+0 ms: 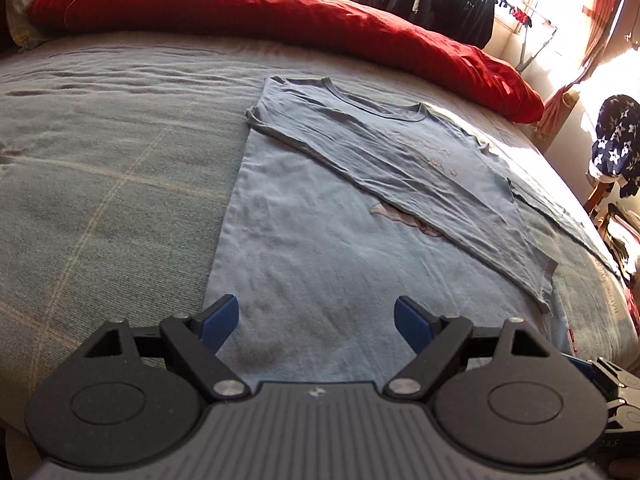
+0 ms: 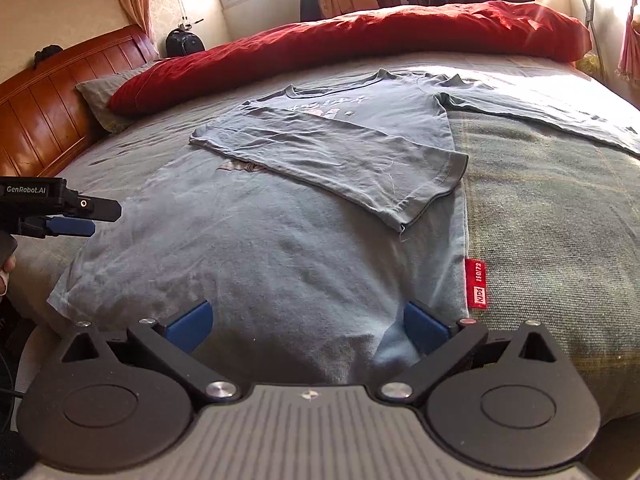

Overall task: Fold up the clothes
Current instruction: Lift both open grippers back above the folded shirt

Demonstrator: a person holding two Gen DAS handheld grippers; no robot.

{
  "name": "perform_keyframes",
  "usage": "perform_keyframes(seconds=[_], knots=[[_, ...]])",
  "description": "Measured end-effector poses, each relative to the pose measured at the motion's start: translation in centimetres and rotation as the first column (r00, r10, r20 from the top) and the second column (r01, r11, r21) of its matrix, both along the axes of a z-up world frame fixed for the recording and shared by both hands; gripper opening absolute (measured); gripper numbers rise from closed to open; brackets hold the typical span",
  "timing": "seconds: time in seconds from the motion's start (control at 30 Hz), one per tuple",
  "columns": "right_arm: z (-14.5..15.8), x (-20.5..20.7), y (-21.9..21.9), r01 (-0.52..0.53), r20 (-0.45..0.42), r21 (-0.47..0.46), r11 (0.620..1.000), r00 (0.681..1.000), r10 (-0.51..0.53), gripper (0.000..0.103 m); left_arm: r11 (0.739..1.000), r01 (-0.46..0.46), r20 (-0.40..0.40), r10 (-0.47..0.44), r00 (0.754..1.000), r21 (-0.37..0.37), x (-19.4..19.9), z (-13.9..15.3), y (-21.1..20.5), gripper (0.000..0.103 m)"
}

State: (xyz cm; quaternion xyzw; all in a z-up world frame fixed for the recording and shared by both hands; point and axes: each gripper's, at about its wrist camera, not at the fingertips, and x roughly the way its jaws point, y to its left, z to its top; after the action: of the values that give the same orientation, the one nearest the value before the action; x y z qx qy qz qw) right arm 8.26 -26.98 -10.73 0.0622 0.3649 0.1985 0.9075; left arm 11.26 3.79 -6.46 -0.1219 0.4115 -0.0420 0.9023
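Note:
A light blue T-shirt lies flat on the bed, collar toward the far side. One side of it is folded over as a long flap across the chest print, and the other sleeve still spreads out on the cover. My left gripper is open just above the hem end, near the shirt's left edge. My right gripper is open over the hem's other end, beside the red size label. Nothing is pinched in either. In the right wrist view the left gripper shows at the left edge.
The bed has a grey-green checked cover. A red duvet is bunched along its far side, with a grey pillow by the wooden headboard. Dark clothes hang on a rack by the window.

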Motion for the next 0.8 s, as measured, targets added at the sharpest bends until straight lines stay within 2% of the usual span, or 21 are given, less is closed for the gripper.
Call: perform_keyframes(seconds=[0.17, 0.3, 0.5, 0.6, 0.67, 0.8], knots=[[0.0, 0.0, 0.1, 0.011, 0.002, -0.002, 1.0, 1.0, -0.011, 0.103, 0.999, -0.033, -0.023, 0.032, 0.999, -0.023, 0.2, -1.4, 0.9, 0.085], [-0.1, 0.0, 0.6, 0.012, 0.003, -0.035, 0.999, 1.0, -0.012, 0.103, 0.994, -0.03, -0.03, 0.027, 0.999, -0.101, -1.0, -0.2, 2.4, 0.085], [-0.2, -0.1, 1.2, 0.014, 0.01, -0.075, 0.997, 1.0, -0.013, 0.103, 0.994, 0.09, -0.044, -0.093, 0.995, -0.054, -2.5, 0.4, 1.0, 0.085], [-0.2, -0.1, 1.3, 0.011, 0.01, -0.087, 0.996, 1.0, -0.01, 0.103, 0.997, 0.064, -0.113, -0.067, 0.991, -0.032, -3.0, -1.1, 1.2, 0.085], [-0.2, -0.1, 1.2, 0.009, 0.009, -0.078, 0.997, 1.0, -0.008, 0.103, 0.998, 0.044, -0.124, -0.05, 0.991, -0.052, -3.6, -1.8, 1.9, 0.085], [-0.4, 0.0, 1.3, 0.006, 0.01, -0.087, 0.996, 1.0, -0.005, 0.103, 0.998, 0.068, -0.079, -0.068, 0.995, -0.007, -3.8, 0.0, 1.0, 0.085]])
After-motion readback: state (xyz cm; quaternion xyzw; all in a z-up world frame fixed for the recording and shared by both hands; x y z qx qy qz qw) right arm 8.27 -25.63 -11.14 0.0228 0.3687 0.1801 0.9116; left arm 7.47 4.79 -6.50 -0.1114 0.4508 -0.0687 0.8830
